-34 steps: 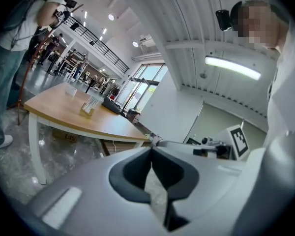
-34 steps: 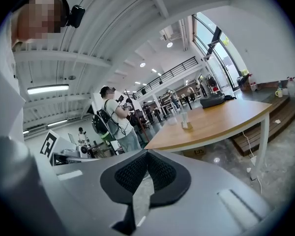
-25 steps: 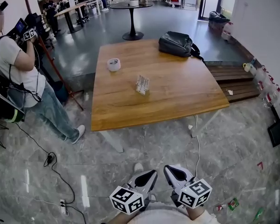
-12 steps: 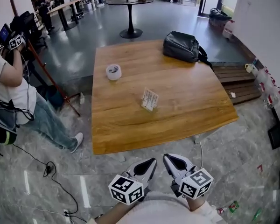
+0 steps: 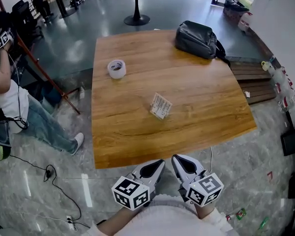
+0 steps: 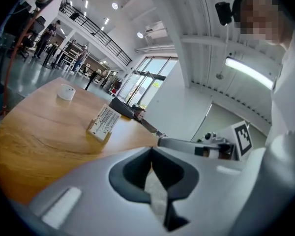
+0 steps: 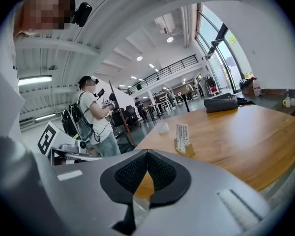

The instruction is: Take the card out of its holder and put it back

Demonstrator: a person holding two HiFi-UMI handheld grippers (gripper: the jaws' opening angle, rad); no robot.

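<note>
the card (image 5: pixel 162 104) stands in its holder (image 5: pixel 156 113) near the middle of the table (image 5: pixel 123 136). at 6 o'clock from it, off the table, the left gripper (image 5: pixel 158 164) and the right gripper (image 5: pixel 177 160) have jaws pressed together, empty.

Wooden table (image 5: pixel 196 97) with card holder (image 5: pixel 161 106), tape roll (image 5: pixel 117 68), black bag (image 5: pixel 199 33)

Office atrium: mezzanine (image 7: pixel 174 64), tables (image 5: pixel 201 102)
</note>
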